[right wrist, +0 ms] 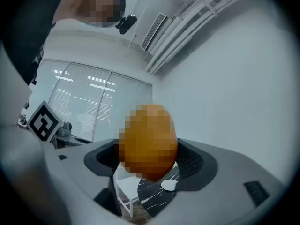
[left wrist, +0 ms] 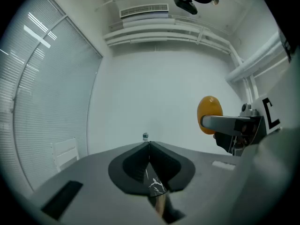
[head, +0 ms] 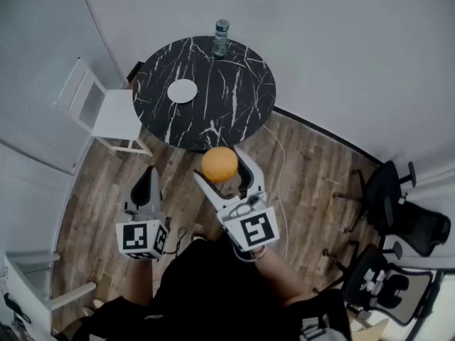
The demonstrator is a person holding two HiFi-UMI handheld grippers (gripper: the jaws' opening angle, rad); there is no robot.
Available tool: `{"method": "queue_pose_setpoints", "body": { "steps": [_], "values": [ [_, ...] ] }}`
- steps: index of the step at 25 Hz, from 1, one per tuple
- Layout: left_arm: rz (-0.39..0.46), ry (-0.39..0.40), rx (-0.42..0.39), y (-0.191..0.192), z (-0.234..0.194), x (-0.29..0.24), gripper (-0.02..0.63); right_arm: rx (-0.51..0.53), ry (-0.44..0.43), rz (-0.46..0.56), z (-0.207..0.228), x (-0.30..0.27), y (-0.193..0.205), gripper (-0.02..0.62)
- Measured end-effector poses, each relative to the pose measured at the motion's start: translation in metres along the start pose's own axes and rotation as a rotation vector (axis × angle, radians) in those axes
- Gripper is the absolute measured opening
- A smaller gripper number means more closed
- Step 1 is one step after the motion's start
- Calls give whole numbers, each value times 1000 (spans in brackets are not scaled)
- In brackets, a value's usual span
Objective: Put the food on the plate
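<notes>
A round orange food item (head: 219, 162) sits between the wide jaws of my right gripper (head: 223, 170), which is shut on it and holds it in the air above the wooden floor, short of the table. The same item (right wrist: 149, 142) fills the middle of the right gripper view and shows as an orange ball (left wrist: 209, 110) in the left gripper view. A small white plate (head: 182, 91) lies on the left part of the round black marble table (head: 234, 112). My left gripper (head: 150, 175) hangs to the left of the right one, jaws shut and empty.
A water bottle (head: 221, 38) stands at the table's far edge. A white chair (head: 106, 112) is left of the table. Black office chairs (head: 398, 212) stand at the right. A thin cable (head: 279, 155) runs across the floor.
</notes>
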State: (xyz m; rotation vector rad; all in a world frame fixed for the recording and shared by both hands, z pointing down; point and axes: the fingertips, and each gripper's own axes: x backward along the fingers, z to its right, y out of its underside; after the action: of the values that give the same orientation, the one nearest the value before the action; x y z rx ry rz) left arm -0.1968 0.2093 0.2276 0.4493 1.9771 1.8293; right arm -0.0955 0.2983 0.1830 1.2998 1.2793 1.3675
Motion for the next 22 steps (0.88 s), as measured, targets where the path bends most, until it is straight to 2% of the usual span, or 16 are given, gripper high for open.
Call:
{"method": "queue_pose_setpoints", "body": {
  "steps": [4, 10, 22],
  "values": [
    [5, 8, -18, 3, -7, 5, 0, -4, 12, 25, -7, -3, -1, 341],
    [10, 3, -2, 6, -18, 10, 0, -8, 22, 21, -10, -6, 1, 341],
    [-13, -38, -2, 5, -41, -23, 0, -31, 13, 28, 21, -51, 9, 341]
  ]
}}
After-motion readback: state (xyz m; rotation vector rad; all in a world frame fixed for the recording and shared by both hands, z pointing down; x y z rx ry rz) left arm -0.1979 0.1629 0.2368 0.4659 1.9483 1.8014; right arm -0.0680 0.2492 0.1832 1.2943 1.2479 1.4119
